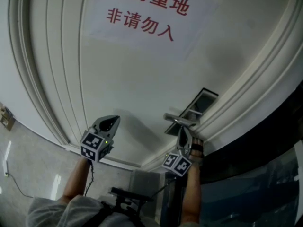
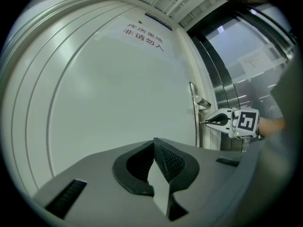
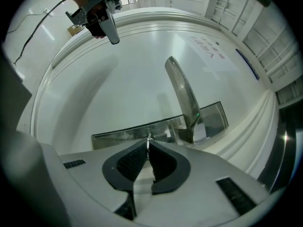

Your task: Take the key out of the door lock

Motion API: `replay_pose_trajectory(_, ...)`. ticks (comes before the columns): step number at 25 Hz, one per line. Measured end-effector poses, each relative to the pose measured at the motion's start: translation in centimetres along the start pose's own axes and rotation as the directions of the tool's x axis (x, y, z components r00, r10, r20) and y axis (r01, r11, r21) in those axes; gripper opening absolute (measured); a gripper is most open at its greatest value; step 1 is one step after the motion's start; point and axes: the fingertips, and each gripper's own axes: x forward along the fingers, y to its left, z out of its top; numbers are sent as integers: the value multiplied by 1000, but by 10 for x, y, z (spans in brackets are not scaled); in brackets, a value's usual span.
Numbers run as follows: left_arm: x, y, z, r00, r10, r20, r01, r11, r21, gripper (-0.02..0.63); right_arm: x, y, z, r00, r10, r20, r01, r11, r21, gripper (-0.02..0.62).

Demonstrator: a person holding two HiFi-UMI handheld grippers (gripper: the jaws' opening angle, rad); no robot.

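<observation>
**Key** (image 3: pixel 148 139): a thin metal sliver, seated in the lock plate (image 3: pixel 118 135) of the white door (image 1: pixel 118 70). Only its edge shows between the pads. How it is turned in the keyway cannot be told.

**Right hand-held gripper** (image 3: pixel 148 144): points level at the lock, its jaws drawn in and pinching the key.

**Left hand-held gripper** (image 2: pixel 154 144): jaws pressed together with nothing between them. It is held before the bare door panel, well apart from the lock, with no part in the work.

**Step in hand:** the grip looks made and the key is not yet out, so this is judged the start of the withdrawal.

**Next move calls for:**
- a straight pull back from the door along the key's own line, with the pinch kept firm;
- no tilt or sideways drag, which would likely bind the blade in the keyway;
- a small turn back to the release position first, if the key resists.

**Edges:**
- The door handle (image 3: pixel 182 91) juts out from the plate just beside the key. It is the nearest thing to foul the right hand-held gripper.
- The lock plate's own rim lies under the jaw tips.
- The door frame moulding (image 1: pixel 246 93) runs past the plate on the far side from the left hand-held gripper, with dark panelling beyond.

**Open room:**
- It is free straight back toward the person, and free across the plain door face on the side away from the handle.
- The paper sign (image 1: pixel 147 13) sits high on the door, clear of the work.
</observation>
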Motion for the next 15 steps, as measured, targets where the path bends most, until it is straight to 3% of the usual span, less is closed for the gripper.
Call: replay_pose_trajectory(15, -6, -1, 2, 1000, -8, 11, 8, 1000, -12, 8, -2, 2, 0, 999, 30, -41, -37, 982, -184, 23)
